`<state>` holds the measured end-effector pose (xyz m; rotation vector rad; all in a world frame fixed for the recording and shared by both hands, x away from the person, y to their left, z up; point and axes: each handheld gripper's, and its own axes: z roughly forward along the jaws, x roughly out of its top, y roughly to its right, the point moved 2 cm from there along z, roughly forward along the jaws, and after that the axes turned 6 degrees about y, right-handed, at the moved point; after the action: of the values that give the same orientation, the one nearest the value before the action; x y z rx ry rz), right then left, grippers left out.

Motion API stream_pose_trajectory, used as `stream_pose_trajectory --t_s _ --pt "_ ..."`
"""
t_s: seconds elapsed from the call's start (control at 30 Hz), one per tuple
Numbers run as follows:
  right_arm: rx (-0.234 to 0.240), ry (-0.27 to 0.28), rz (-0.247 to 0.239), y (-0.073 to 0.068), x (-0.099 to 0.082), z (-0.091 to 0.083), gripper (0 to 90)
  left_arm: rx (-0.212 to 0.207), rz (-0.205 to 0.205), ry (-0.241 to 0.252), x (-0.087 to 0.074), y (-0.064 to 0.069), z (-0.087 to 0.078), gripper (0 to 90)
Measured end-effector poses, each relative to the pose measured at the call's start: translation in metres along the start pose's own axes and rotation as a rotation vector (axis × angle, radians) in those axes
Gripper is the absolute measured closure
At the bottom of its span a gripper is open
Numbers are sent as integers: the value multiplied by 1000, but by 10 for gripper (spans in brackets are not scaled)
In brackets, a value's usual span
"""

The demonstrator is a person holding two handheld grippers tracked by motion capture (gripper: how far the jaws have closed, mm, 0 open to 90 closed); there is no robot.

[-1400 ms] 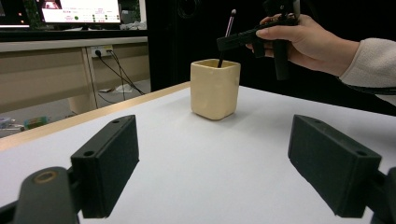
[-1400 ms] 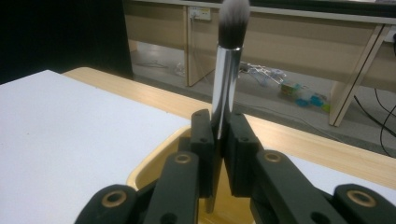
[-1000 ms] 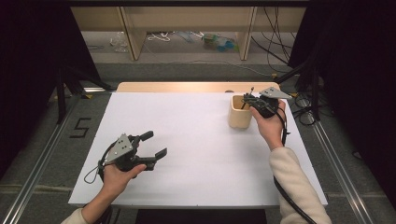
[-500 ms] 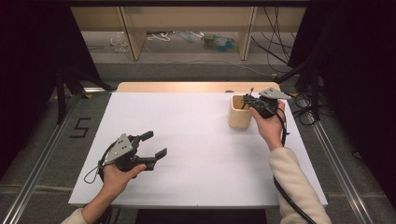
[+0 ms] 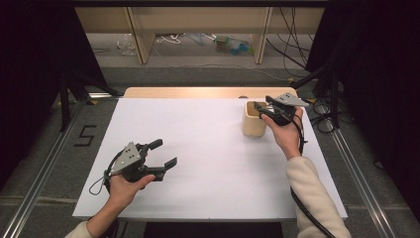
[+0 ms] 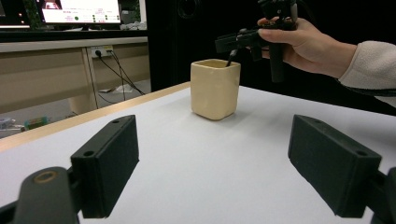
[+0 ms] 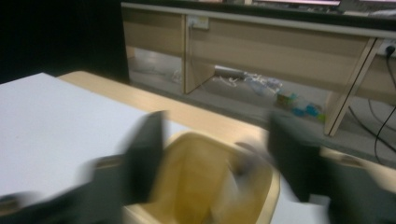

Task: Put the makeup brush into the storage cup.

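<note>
Right gripper (image 5: 264,110) hovers over the cream cup (image 5: 254,121) near the table's (image 5: 208,148) far right corner, jaws just sprung apart; blur hides the cup's contents. Left gripper (image 5: 166,153) gapes empty.

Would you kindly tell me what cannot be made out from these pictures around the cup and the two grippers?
- Right gripper fingers: smeared by motion blur in the right gripper view.
- Cup contents: hidden by its wall in the left gripper view; blurred in the right gripper view.
- Dark thin thing at the cup's mouth: too small to identify.
- Left gripper cable: partly hidden behind the hand in the high view.
</note>
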<state>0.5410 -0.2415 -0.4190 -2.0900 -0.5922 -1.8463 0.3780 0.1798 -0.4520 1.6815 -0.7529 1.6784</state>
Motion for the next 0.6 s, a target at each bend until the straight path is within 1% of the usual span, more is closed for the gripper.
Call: stream_pose_trajectory --t_s 0.03,0.07,0.1,0.13,0.17,0.2,0.23,0.6 --pt "20 -14 29 -1 0 0 163 0 0 0 0 0 0 161" --pt "24 -16 20 -1 0 0 162 -1 0 0 0 0 0 161" --pt "6 -4 12 -1 0 0 161 0 0 0 0 0 0 161" --pt "-8 -18 5 -1 1 -1 161 1 2 1 0 0 0 160" --pt "-12 -10 14 -2 1 0 160 -1 5 1 0 0 0 160" --pt "-12 0 17 -1 1 0 159 1 -2 0 0 0 0 160" --pt "-17 -1 24 -1 2 -1 159 -1 -1 0 0 0 0 160" --pt "-15 -1 -3 -1 0 -1 160 -2 -2 4 0 0 0 160"
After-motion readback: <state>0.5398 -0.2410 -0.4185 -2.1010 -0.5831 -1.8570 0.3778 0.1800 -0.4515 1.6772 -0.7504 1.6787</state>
